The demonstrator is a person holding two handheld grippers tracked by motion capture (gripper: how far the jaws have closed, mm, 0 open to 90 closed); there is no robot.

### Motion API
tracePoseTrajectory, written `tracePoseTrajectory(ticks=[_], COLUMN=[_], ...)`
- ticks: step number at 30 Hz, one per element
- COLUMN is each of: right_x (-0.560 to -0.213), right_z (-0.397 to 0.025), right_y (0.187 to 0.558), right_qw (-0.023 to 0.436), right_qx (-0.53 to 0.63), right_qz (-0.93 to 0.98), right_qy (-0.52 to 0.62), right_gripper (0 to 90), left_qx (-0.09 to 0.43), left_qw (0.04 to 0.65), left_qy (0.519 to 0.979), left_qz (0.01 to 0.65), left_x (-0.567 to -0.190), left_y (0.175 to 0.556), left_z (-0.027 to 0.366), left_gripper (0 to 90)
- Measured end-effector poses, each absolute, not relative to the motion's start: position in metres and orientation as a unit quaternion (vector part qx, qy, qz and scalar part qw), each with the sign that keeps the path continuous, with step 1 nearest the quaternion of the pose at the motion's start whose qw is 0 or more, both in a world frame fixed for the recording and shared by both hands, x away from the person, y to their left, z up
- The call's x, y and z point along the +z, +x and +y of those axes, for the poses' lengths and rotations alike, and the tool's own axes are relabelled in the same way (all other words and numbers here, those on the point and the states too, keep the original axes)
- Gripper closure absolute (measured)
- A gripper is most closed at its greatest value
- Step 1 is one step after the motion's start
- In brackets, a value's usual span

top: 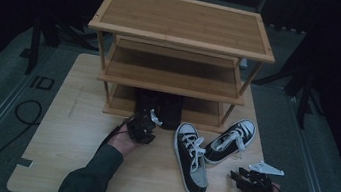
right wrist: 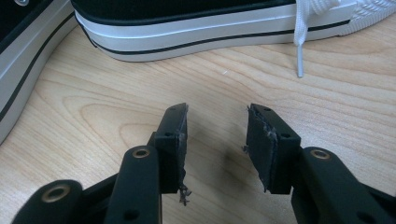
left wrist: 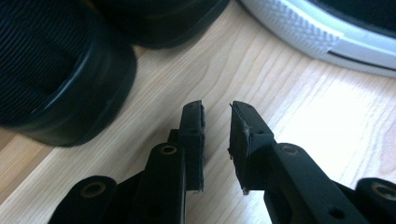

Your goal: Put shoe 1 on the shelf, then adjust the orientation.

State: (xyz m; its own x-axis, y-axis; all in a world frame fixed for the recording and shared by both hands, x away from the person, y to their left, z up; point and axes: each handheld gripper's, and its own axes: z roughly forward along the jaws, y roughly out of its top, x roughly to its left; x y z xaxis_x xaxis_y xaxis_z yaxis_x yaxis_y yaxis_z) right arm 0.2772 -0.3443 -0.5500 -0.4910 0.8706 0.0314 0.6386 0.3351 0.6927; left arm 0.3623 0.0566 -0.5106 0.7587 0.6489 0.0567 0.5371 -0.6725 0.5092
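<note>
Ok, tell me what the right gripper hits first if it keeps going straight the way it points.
Probably the nearer black-and-white sneaker: its white sole wall lies straight ahead of the open right gripper, with bare table between. Depth is hard to judge.

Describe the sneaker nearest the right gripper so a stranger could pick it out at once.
Start at the three-tier wooden shoe rack on the table. In front of it lie two black-and-white sneakers. The near sneaker points its white toe toward the person, while the far sneaker angles up toward the rack.
</note>
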Motion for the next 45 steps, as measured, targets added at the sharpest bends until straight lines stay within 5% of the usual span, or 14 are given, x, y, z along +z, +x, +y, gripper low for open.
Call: tracePoseTrajectory(ticks=[20,35,41,45], right_x=[-0.550,-0.539,-0.520,-0.505], right_z=[-0.345,-0.343,-0.340,-0.337], right_y=[0.277,0.277,0.282,0.288], right_qw=[0.177,0.188,0.198,0.210], right_qx=[0.329,0.340,0.344,0.344], right_qz=[0.798,0.794,0.796,0.797], right_qy=[0.474,0.467,0.456,0.450], right_gripper=[58.0,58.5,67.1,81.9], left_qx=[0.080,0.057,0.057,0.058], left_qw=[0.226,0.234,0.229,0.228], left_qy=[0.942,0.946,0.949,0.949], left_qz=[0.236,0.219,0.208,0.208], left_x=[-0.523,-0.530,-0.530,-0.530], left_y=[0.342,0.332,0.330,0.330], left_z=[-0.007,-0.020,-0.029,-0.029], left_gripper=[86.4,89.7,89.8,89.8])
